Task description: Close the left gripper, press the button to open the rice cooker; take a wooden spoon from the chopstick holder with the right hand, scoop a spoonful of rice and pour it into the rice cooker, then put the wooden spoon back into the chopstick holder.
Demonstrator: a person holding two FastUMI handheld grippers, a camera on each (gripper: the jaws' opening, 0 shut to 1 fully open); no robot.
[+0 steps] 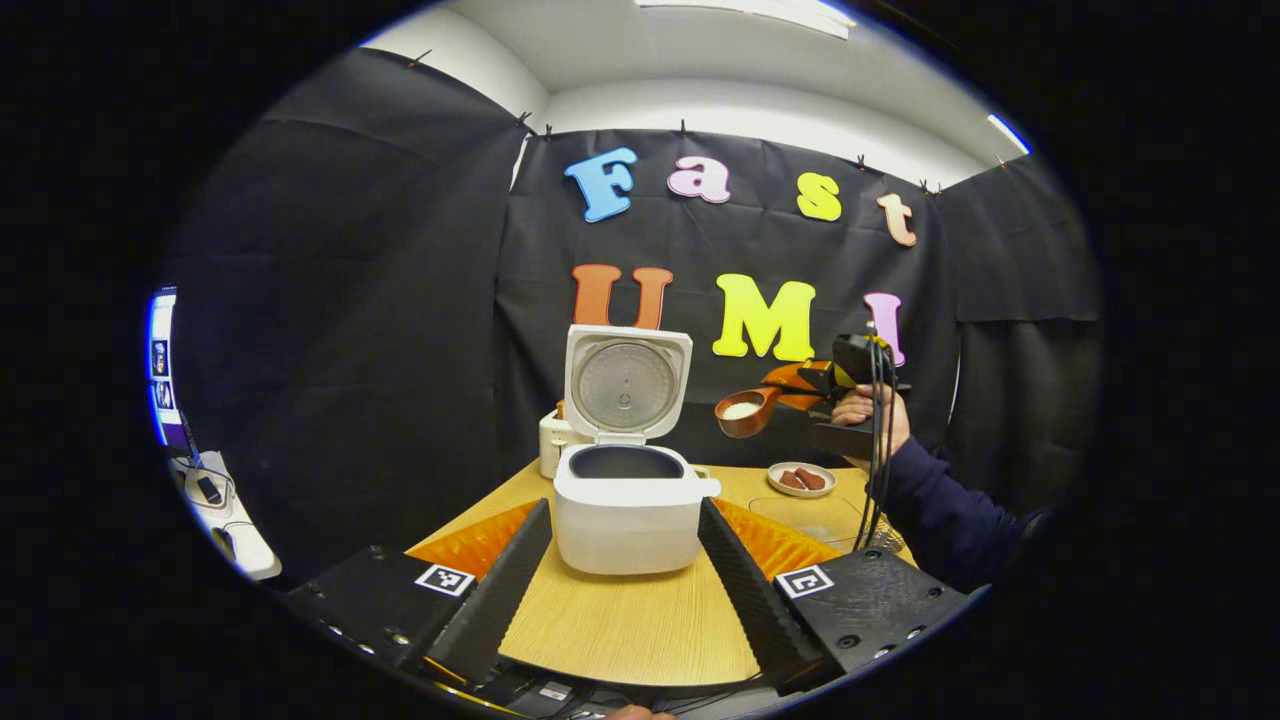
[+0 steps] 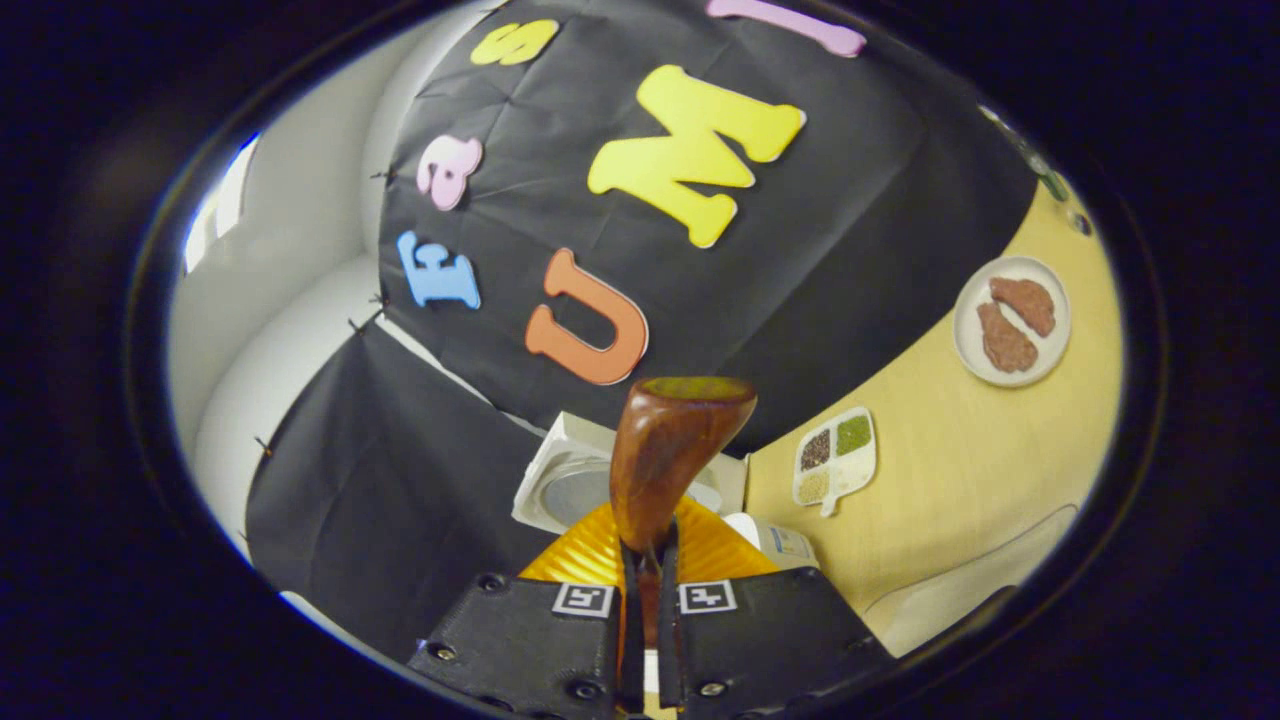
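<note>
The white rice cooker [image 1: 625,520] stands on the wooden table with its lid [image 1: 627,385] swung up and the dark inner pot exposed. My left gripper [image 1: 622,510] hangs in front of it, open, fingers spread wide with nothing between them. To the cooker's upper right, a hand holds my right gripper [image 1: 812,382], shut on the handle of a wooden spoon [image 1: 745,410] carrying white rice. In the right gripper view the spoon [image 2: 675,450] juts out from my right gripper [image 2: 648,560], above the cooker's lid [image 2: 570,485].
A white container [image 1: 552,440] stands behind the cooker's left side. A plate of brown pieces [image 1: 800,478] [image 2: 1010,320] lies on the table [image 1: 620,620] at the back right. A small divided dish of grains [image 2: 835,455] rests near the wall. A dark sleeve [image 1: 940,510] reaches in from the right.
</note>
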